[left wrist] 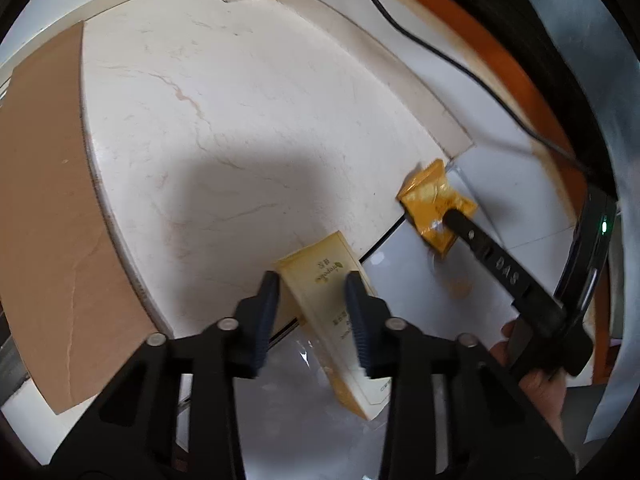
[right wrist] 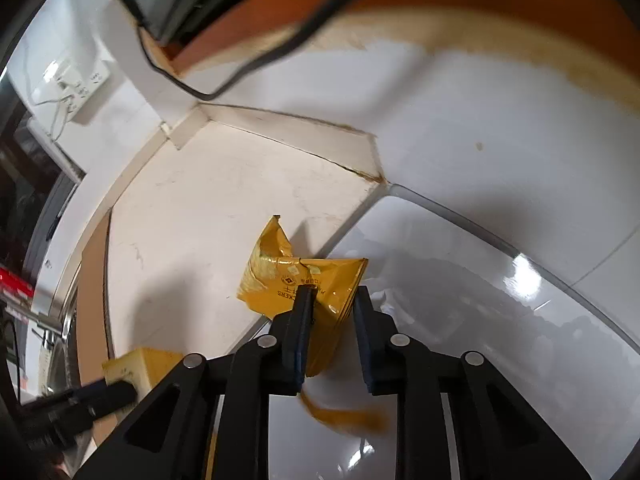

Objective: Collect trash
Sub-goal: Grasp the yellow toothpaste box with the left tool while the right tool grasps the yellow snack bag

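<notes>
While left view lacks it, right view shows wall socket (right wrist: 76, 84).

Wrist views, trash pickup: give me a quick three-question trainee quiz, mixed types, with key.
1. True or false: the left gripper has the pale yellow carton between its fingers.
2. What does the right gripper hold? A) the crumpled yellow wrapper B) the black cable C) nothing
3. Fill in: the white power strip in the right wrist view lies by the ____.

Key
1. True; the fingers bracket the carton on both sides.
2. A; the wrapper sits pinched between the pads.
3. wall, at upper left, with thin wires plugged in.
</notes>
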`<state>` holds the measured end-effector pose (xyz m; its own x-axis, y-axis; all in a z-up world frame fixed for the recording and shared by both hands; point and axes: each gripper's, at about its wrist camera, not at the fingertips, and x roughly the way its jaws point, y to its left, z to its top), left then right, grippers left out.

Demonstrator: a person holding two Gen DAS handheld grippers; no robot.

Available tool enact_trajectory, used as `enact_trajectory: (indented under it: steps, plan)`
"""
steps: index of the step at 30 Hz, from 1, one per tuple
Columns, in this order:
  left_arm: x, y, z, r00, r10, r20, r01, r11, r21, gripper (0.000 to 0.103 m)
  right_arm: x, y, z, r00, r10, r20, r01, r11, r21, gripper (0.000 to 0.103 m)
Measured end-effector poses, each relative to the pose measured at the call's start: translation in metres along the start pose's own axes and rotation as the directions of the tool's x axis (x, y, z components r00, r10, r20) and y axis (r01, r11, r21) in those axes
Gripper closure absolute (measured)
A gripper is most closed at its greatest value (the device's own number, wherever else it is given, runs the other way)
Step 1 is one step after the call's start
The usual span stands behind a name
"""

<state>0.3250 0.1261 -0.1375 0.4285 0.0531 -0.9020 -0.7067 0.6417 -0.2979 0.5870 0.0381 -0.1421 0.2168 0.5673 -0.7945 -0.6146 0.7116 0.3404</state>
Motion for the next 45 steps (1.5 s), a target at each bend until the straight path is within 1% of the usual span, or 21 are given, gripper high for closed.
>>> enact_trajectory:
  steps: [3,8,10,12,14,16,17,18,19,21,23,26,29,31,35,37,39,41,43,44,45]
  plan:
    - [0.000,0.004,-0.007,1.000,-0.012,0.006,0.012,1.000,-0.016,0.077,-0.011,0.007,-0.007,1.000,0.021,0.017,-0.021,1.000,-0.013,0.086]
    - [0.008,0.006,0.004,0.999,-0.047,-0.002,0.047,0.998,-0.030,0.077,-0.032,0.016,-0.024,0.998,0.054,0.030,-0.053,0.998,-0.028,0.087]
    - [0.008,0.011,0.003,0.997,-0.068,-0.020,0.067,0.997,-0.038,0.077,-0.035,0.022,-0.031,0.998,0.058,0.025,-0.057,0.997,-0.045,0.087]
    - [-0.006,0.017,0.013,0.997,-0.070,-0.038,0.068,0.997,-0.044,0.077,-0.038,0.027,-0.040,0.998,0.056,0.018,-0.055,0.996,-0.067,0.087]
    - [-0.003,0.017,0.013,0.996,-0.076,-0.051,0.074,0.996,-0.049,0.076,-0.041,0.030,-0.051,0.998,0.058,0.010,-0.057,0.995,-0.079,0.087]
    - [-0.001,0.016,0.015,0.995,-0.078,-0.065,0.074,0.996,-0.048,0.071,-0.044,0.032,-0.061,0.998,0.067,-0.002,-0.067,0.994,-0.086,0.087]
    - [0.002,0.014,0.013,0.993,-0.083,-0.085,0.079,0.996,-0.048,0.066,-0.047,0.033,-0.067,0.998,0.069,-0.006,-0.070,0.993,-0.090,0.087]
    - [0.003,0.011,0.008,0.991,-0.086,-0.098,0.082,0.995,-0.049,0.059,-0.050,0.034,-0.073,0.997,0.071,-0.010,-0.072,0.993,-0.095,0.087]
    - [0.006,0.010,0.006,0.990,-0.088,-0.111,0.083,0.995,-0.049,0.054,-0.052,0.034,-0.079,0.997,0.073,-0.012,-0.073,0.992,-0.099,0.087]
    - [0.009,0.006,0.001,0.989,-0.083,-0.125,0.077,0.996,-0.050,0.035,-0.056,0.035,-0.086,0.997,0.076,-0.014,-0.077,0.992,-0.105,0.087]
    - [0.012,0.004,-0.001,0.988,-0.089,-0.128,0.082,0.995,-0.058,0.032,-0.060,0.035,-0.091,0.996,0.082,-0.016,-0.083,0.991,-0.107,0.087]
    - [0.017,-0.001,-0.003,0.985,-0.097,-0.142,0.088,0.994,-0.066,0.030,-0.065,0.034,-0.100,0.994,0.104,-0.026,-0.106,0.990,-0.094,0.087]
    - [0.022,-0.010,-0.004,0.986,-0.081,-0.145,0.073,0.995,-0.061,0.023,-0.069,0.033,-0.107,0.992,0.122,-0.037,-0.125,0.989,-0.078,0.087]
    - [0.025,-0.013,-0.004,0.986,-0.071,-0.148,0.062,0.996,-0.068,0.023,-0.072,0.031,-0.111,0.989,0.139,-0.048,-0.142,0.988,-0.055,0.087]
    - [0.029,-0.013,-0.006,0.982,-0.090,-0.166,0.072,0.992,-0.106,0.023,-0.081,0.025,-0.118,0.988,0.145,-0.049,-0.146,0.989,-0.023,0.087]
    - [0.032,-0.016,-0.008,0.983,-0.081,-0.166,0.065,0.992,-0.105,0.023,-0.086,0.019,-0.119,0.991,0.126,-0.042,-0.126,0.992,-0.009,0.087]
    - [0.036,-0.020,-0.011,0.984,-0.064,-0.164,0.047,0.994,-0.101,0.023,-0.090,0.012,-0.120,0.996,0.087,-0.033,-0.087,0.996,0.008,0.087]
    - [0.040,-0.021,-0.015,0.983,-0.057,-0.177,0.037,0.993,-0.110,0.024,-0.095,0.003,-0.121,0.997,0.067,-0.026,-0.067,0.997,0.030,0.087]
    - [0.034,-0.020,-0.019,0.987,-0.037,-0.159,0.022,0.995,-0.095,0.029,-0.097,-0.004,-0.121,0.998,0.052,-0.023,-0.051,0.998,0.045,0.087]
    - [0.035,-0.022,-0.019,0.988,-0.027,-0.154,0.013,0.996,-0.089,0.033,-0.098,-0.007,-0.121,0.999,0.049,-0.022,-0.048,0.997,0.053,0.087]
    - [0.034,-0.023,-0.020,0.989,-0.023,-0.149,0.010,0.996,-0.086,0.046,-0.098,-0.010,-0.121,0.999,0.046,-0.021,-0.045,0.997,0.059,0.087]
